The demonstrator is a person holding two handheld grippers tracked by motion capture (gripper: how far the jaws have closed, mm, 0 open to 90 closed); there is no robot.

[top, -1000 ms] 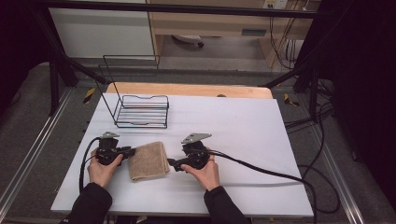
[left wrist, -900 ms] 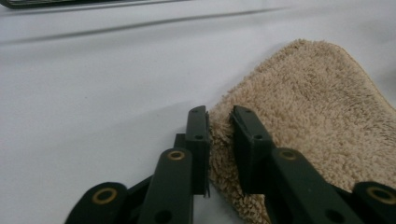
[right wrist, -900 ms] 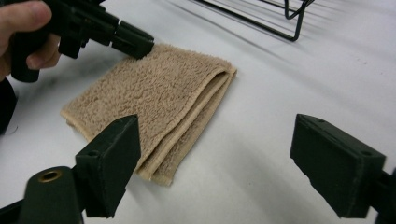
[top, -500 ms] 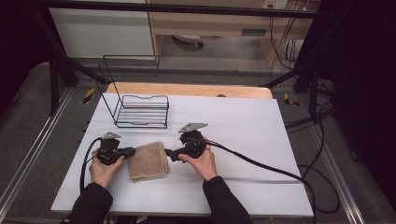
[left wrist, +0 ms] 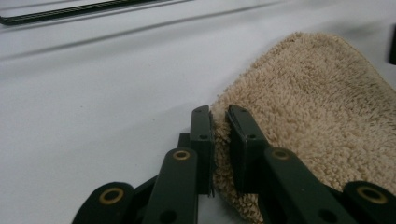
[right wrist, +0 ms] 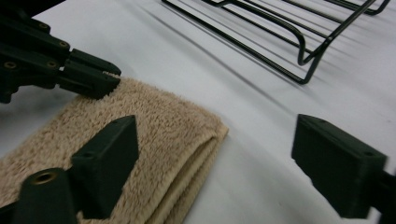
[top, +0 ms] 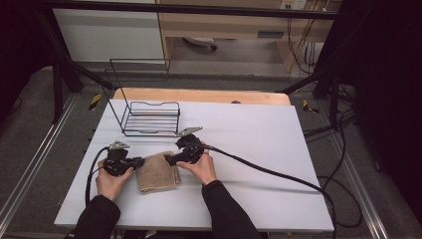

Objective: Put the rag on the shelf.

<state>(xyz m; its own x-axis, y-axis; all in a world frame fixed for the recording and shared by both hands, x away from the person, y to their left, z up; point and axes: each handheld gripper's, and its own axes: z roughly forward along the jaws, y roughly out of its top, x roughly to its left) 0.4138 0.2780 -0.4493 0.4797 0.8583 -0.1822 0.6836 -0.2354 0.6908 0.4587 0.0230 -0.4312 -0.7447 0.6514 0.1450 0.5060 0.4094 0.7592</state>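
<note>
A: What is cut off or hard to see?

B: In the left gripper view the folded beige towel [left wrist: 317, 121] runs off the right and bottom edges, so its full outline is lost there. The left gripper [left wrist: 219, 114] has its jaws clamped on the towel's near corner, pile squeezed between them. The lower part of that pinch is hidden behind the jaws.

A: And the right one?

B: The right gripper [right wrist: 215, 154] stands with its jaws apart, and they have just been closing somewhat. One jaw is over the towel, the other over bare counter [right wrist: 261, 112] past the folded edge. Whether the jaw over the towel touches the pile I cannot say; it seems to hover just above.

A: Where does the towel lie?

B: From the high view, on the white counter [top: 259, 129] near the person's edge, between the left gripper [top: 141, 161] and the right gripper [top: 168, 161]. Its right side is partly under the right hand [top: 199, 167].

A: Any room to move?

B: The black wire rack [top: 149, 117] stands behind the towel, apart from it. The counter to the right is open, apart from the right gripper's cable [top: 278, 174] trailing across it.
</note>
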